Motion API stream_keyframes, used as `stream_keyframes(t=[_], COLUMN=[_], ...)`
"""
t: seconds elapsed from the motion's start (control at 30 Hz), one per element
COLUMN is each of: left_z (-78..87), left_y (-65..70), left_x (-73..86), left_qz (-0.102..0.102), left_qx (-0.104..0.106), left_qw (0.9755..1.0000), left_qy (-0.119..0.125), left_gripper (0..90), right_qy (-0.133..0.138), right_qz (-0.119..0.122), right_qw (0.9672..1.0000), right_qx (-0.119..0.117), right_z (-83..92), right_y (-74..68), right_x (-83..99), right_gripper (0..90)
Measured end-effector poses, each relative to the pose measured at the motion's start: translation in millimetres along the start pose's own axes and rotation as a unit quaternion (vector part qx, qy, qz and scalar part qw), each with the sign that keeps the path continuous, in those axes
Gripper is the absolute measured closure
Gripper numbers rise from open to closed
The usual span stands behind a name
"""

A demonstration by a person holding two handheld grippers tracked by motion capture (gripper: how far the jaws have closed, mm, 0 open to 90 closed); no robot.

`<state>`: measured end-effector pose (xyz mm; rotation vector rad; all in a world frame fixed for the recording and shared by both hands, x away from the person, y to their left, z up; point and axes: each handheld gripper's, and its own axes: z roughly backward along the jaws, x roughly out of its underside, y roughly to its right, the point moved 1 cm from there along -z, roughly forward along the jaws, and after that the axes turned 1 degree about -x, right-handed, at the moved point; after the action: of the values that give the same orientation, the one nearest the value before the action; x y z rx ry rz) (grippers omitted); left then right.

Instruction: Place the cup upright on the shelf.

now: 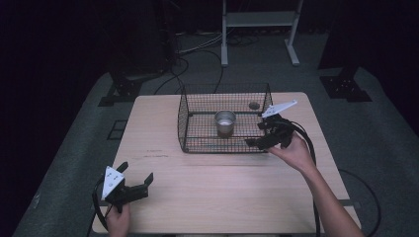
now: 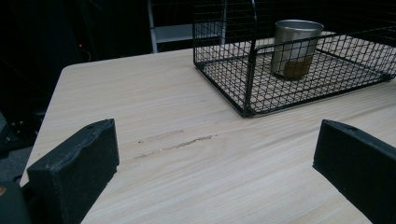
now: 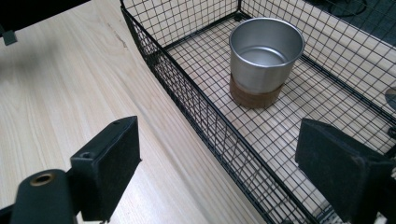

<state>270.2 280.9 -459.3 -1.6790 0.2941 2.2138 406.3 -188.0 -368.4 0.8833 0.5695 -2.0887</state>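
The left tool [image 1: 134, 174] is hovering wide open over the pale wooden worktop [image 1: 207, 192], standing on grey carpet in a dark room. The right tool [image 1: 261, 134], likewise open, is straddling the black wire basket's [image 1: 184, 123] near wall; inside is standing an upright, empty steel cup [image 1: 225, 122].

Dark room, grey floor [image 1: 375, 143]

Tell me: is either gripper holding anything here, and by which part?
Nothing is held. The left gripper and right gripper are both open and empty; the metal cup stands untouched in the wire basket.
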Motion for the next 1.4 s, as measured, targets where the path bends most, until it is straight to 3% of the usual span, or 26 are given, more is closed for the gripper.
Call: stream_keyframes(t=[0.8,1.4], left_z=[0.0,-0.4], left_y=[1.6,2.9], left_x=[-0.5,-0.9], left_qz=[-0.002,-0.003], left_qx=[0.0,0.0], left_qw=[1.0,1.0], left_qy=[-0.003,-0.002], left_gripper=[0.0,0.0], right_qy=[0.012,0.028], right_qz=[-0.021,-0.041], right_qw=[0.9997,0.9988], right_qx=[-0.001,-0.006], right_z=[12.6,17.1], right_y=[1.5,-11.5], right_x=[41.9,85.5], right_gripper=[13.0,13.4])
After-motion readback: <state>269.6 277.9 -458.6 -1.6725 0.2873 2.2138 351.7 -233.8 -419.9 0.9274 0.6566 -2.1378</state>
